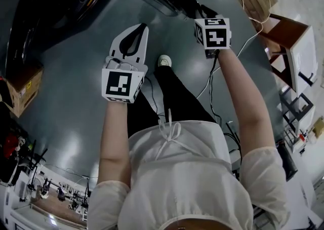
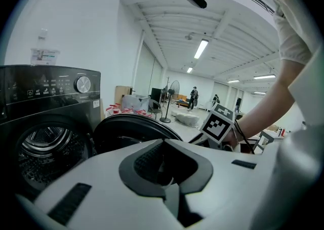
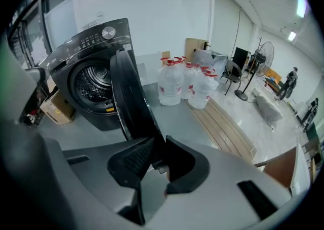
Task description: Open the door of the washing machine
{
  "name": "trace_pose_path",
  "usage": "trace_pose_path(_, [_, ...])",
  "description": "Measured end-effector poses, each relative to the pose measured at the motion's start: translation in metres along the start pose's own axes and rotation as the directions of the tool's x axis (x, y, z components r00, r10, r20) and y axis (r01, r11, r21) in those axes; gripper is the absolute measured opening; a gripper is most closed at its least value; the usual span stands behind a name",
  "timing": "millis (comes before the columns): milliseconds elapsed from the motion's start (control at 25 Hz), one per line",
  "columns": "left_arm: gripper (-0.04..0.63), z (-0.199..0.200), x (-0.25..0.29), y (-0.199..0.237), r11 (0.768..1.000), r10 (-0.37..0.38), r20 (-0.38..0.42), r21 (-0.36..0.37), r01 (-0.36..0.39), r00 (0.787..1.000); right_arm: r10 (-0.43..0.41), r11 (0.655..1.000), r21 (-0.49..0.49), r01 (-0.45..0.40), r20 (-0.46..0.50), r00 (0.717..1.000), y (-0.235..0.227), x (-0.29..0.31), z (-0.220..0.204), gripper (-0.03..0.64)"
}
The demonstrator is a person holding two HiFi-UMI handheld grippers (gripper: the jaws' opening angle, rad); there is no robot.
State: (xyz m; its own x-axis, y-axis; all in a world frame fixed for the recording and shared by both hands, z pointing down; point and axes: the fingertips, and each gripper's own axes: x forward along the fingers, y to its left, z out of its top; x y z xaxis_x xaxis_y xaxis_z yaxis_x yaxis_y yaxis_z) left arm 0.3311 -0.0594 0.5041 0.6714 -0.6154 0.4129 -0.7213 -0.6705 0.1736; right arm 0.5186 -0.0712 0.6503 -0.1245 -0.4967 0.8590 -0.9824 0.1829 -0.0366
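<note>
Right gripper [image 3: 158, 147] jaws clamp the open washer door [image 3: 126, 92] edge; left gripper [image 2: 163, 143] jaws closed.

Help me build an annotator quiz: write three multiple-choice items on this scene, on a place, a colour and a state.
1. Where do the water bottles stand relative to the washing machine? A on top; B on the floor beside it; C on a shelf.
2. What colour are their caps? A red; B blue; C green.
3. How is the door? A shut; B taken off; C swung open.
Key: B, they sit on the floor; A, red tops show; C, the drum is exposed and the right hand-held gripper clamps the door's edge.
</note>
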Motion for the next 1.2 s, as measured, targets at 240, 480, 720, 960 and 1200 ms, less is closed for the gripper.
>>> trace_pose_path(240, [0.021, 0.015, -0.028, 0.006, 0.999, 0.036, 0.020, 0.008, -0.036, 0.999, 0.018, 0.999, -0.027, -0.017, 0.020, 1.000, 0.018, -0.031, 0.011, 0.008])
trace_pose_path(480, [0.021, 0.029, -0.066, 0.024, 0.994, 0.104, 0.045, -0.027, -0.103, 0.994, 0.061, 0.998, -0.034, -0.058, 0.083, 0.995, 0.046, -0.065, 0.042, 0.008])
trace_pose_path(720, [0.021, 0.042, -0.121, 0.056, 0.981, 0.189, 0.081, -0.058, -0.185, 0.979, 0.137, 0.980, -0.166, -0.112, 0.146, 0.980, 0.101, -0.101, 0.078, 0.008])
trace_pose_path(960, [0.021, 0.081, -0.197, 0.097, 0.954, 0.300, 0.161, -0.047, -0.296, 0.940, 0.201, 0.959, -0.247, -0.137, 0.256, 0.945, 0.171, -0.139, 0.130, 0.008])
trace_pose_path(1200, [0.021, 0.116, -0.286, 0.134, 0.913, 0.405, 0.209, -0.053, -0.404, 0.890, 0.315, 0.903, -0.391, -0.180, 0.317, 0.894, 0.262, -0.176, 0.180, 0.008])
